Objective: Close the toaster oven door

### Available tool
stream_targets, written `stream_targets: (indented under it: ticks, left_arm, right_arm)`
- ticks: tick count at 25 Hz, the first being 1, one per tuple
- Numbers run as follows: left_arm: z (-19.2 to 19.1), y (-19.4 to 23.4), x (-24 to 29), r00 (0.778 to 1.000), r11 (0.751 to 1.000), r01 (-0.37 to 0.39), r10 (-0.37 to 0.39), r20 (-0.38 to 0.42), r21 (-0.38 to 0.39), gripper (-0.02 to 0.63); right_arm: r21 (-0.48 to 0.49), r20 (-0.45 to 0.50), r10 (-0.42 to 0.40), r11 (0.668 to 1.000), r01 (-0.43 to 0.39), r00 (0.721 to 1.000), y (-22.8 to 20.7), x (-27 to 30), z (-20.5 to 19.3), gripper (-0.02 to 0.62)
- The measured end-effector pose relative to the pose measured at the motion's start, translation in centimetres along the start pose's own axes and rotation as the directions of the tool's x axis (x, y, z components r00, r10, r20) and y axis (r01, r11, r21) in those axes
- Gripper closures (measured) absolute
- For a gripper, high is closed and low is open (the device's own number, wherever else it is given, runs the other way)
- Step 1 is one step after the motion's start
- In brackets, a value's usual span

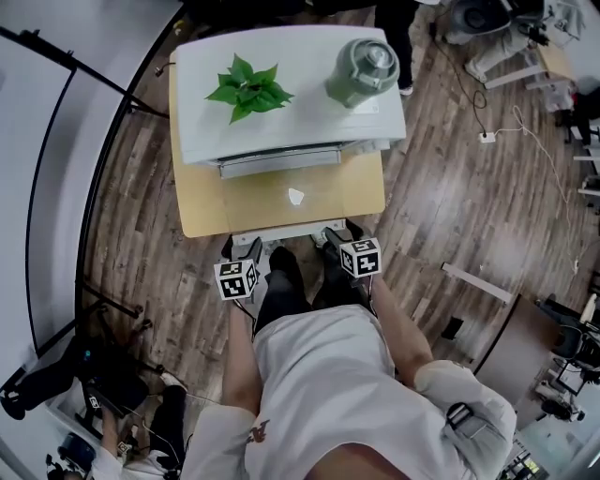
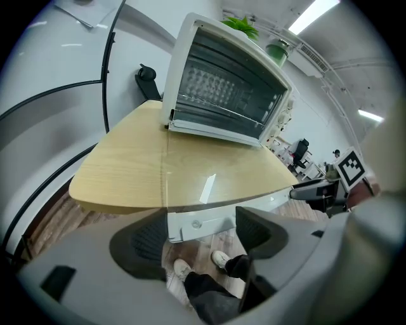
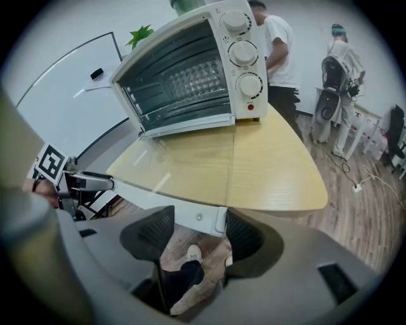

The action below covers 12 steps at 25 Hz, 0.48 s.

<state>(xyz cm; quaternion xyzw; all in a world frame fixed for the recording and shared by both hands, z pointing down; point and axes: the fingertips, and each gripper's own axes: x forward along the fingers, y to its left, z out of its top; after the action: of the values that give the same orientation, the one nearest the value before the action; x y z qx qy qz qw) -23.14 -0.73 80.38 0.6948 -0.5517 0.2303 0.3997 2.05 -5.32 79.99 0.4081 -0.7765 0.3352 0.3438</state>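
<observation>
On table point(image 1: 199, 211) oven point(image 1: 281, 94) is set at 12 w/ door point(image 1: 291, 197) laid flat toward 6; handle point(image 1: 286, 230) ends are straddled, unclamped, by left gripper point(image 2: 203, 233) & right gripper point(image 3: 193, 230) jaws held apart, so door could be dropped if lifted unevenly.

Bright, even indoor light fills every view; ceiling strip lamps point(image 2: 312, 16) glow high above and beyond the left gripper point(image 2: 202, 232), and a white streak of glare sits on the toaster oven door point(image 1: 272, 202) just ahead of its jaws. Both gripper views bow hard toward black rounded corners, with the grey housing nearest each lens soft and shaded.
</observation>
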Motion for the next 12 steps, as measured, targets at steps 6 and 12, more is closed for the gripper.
stream_targets:
  ticks: [6,12]
  left_arm:
    - [0.7,-0.4,-1.3,0.999,1.000,-0.013,0.012,0.029,0.026,0.279]
    - [1.5,-0.8,-2.5,0.998,1.000,-0.008,0.007,0.060,0.028,0.284]
  right_arm:
    - [0.004,0.020,0.014,1.000,-0.014,1.000,0.4,-1.5,0.9,0.334]
    - [0.023,0.038,0.030,0.999,-0.031,0.999,0.8,-2.8,1.5,0.333]
